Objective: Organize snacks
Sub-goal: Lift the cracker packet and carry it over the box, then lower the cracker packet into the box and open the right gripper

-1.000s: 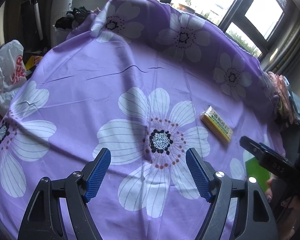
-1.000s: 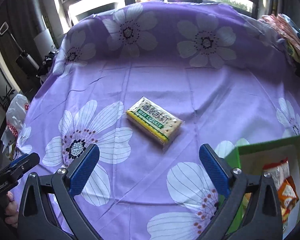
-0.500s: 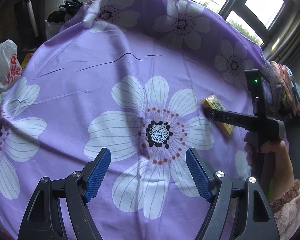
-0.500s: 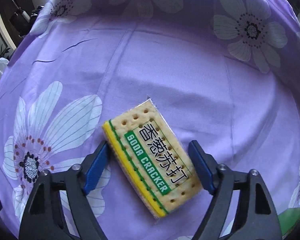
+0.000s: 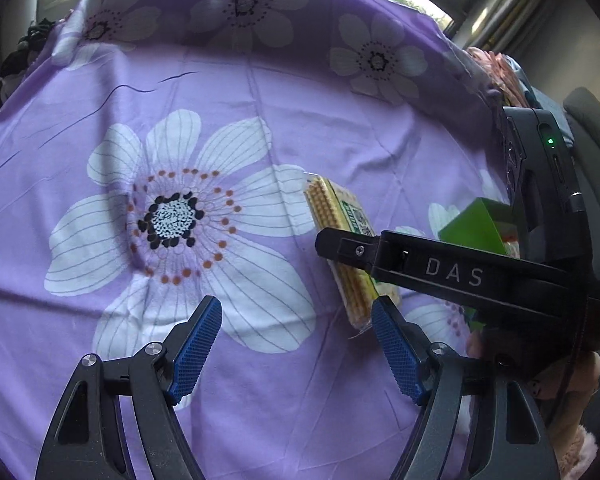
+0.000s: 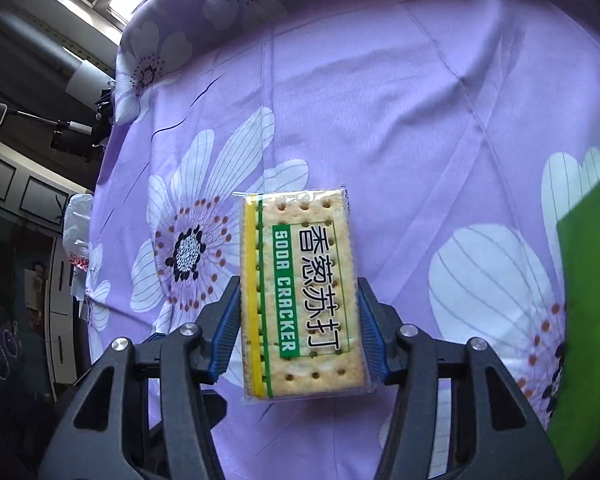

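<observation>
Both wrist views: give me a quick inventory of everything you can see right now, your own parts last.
Soda cracker pack: one, yellow and green wrapper, between the right gripper's pads.
Green box: one, green, on the cloth beyond the pack in the left view; contents mostly hidden.
Tablecloth: one, purple with white flowers, covering the table.
White plastic bag: one, white with red print, off the table's edge.
Left gripper: black with blue pads, open, nothing between them.
Right gripper: black with blue pads, jaws closing, pads against the pack's long edges.
Hand: one, pink fuzzy sleeve, holding the right gripper.
</observation>
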The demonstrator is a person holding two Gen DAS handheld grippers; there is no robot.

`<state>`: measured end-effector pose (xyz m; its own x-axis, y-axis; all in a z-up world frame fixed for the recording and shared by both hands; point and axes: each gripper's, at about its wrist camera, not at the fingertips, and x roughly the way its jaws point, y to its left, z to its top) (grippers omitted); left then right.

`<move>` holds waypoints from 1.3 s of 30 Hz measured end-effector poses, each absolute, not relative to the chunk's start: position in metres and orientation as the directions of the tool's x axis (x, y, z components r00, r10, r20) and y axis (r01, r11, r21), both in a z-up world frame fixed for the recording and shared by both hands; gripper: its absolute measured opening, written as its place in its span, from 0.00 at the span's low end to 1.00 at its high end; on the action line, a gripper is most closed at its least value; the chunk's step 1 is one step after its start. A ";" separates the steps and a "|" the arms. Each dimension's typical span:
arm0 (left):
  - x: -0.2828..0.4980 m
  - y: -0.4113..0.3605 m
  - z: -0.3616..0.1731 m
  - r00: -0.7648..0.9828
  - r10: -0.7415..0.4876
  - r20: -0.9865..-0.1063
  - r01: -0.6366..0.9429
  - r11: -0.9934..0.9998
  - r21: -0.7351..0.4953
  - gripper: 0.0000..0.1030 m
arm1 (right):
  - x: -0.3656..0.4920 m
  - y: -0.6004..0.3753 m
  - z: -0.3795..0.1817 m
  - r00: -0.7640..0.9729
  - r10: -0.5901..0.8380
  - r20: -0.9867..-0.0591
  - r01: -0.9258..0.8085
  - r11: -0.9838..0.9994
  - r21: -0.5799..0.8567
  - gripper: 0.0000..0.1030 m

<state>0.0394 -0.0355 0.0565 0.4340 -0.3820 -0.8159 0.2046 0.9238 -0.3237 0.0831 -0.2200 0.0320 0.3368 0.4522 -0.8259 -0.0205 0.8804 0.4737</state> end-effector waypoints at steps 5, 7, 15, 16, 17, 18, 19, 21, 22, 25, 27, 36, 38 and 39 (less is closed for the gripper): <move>0.027 -0.052 0.061 0.429 -0.389 -0.815 0.261 0.918 -0.300 0.75 | 0.057 -0.237 0.039 0.389 0.506 -0.770 0.028 0.829 0.558 0.53; 0.023 -0.057 0.065 0.434 -0.402 -0.806 0.281 0.911 -0.303 0.75 | 0.049 -0.240 0.043 0.408 0.517 -0.752 0.026 0.817 0.576 0.53; 0.006 -0.082 0.088 0.466 -0.475 -0.746 0.384 0.868 -0.313 0.60 | 0.028 -0.255 0.069 0.502 0.536 -0.679 0.013 0.780 0.625 0.53; 0.004 -0.086 0.092 0.477 -0.483 -0.735 0.395 0.864 -0.312 0.60 | 0.025 -0.259 0.074 0.520 0.535 -0.665 0.006 0.777 0.630 0.53; 0.002 -0.090 0.096 0.485 -0.488 -0.726 0.400 0.862 -0.312 0.60 | 0.022 -0.264 0.080 0.542 0.524 -0.657 0.009 0.778 0.628 0.53; 0.001 -0.095 0.101 0.491 -0.494 -0.717 0.407 0.858 -0.312 0.59 | 0.017 -0.271 0.086 0.564 0.514 -0.646 0.008 0.779 0.627 0.53; -0.001 -0.101 0.106 0.495 -0.505 -0.707 0.420 0.852 -0.314 0.58 | 0.014 -0.276 0.092 0.584 0.507 -0.634 0.006 0.778 0.628 0.53; -0.004 -0.115 0.116 0.497 -0.523 -0.692 0.450 0.838 -0.309 0.52 | 0.008 -0.286 0.101 0.620 0.495 -0.609 0.011 0.770 0.638 0.53; -0.005 -0.124 0.120 0.501 -0.528 -0.686 0.467 0.832 -0.299 0.52 | 0.005 -0.292 0.105 0.637 0.488 -0.597 0.011 0.768 0.640 0.53; -0.009 -0.152 0.130 0.497 -0.560 -0.663 0.528 0.802 -0.281 0.46 | -0.004 -0.314 0.115 0.695 0.446 -0.564 0.045 0.756 0.653 0.53; -0.009 -0.168 0.135 0.483 -0.581 -0.655 0.554 0.782 -0.285 0.45 | -0.011 -0.333 0.119 0.729 0.410 -0.548 0.083 0.742 0.665 0.53; -0.018 -0.242 0.137 0.422 -0.639 -0.643 0.672 0.697 -0.250 0.46 | -0.048 -0.399 0.128 0.806 0.173 -0.567 0.276 0.737 0.617 0.53; -0.019 -0.253 0.133 0.414 -0.640 -0.648 0.678 0.691 -0.250 0.46 | -0.052 -0.411 0.125 0.801 0.129 -0.584 0.325 0.726 0.606 0.52; -0.018 -0.257 0.131 0.407 -0.636 -0.655 0.675 0.693 -0.252 0.46 | -0.054 -0.416 0.123 0.799 0.119 -0.590 0.341 0.719 0.606 0.51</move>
<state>-0.0178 -0.2573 0.1310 0.4074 -0.6359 -0.6555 0.6755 0.6929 -0.2523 -0.0542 -0.4160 0.1227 0.7989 0.1187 -0.5896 0.3407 0.7185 0.6064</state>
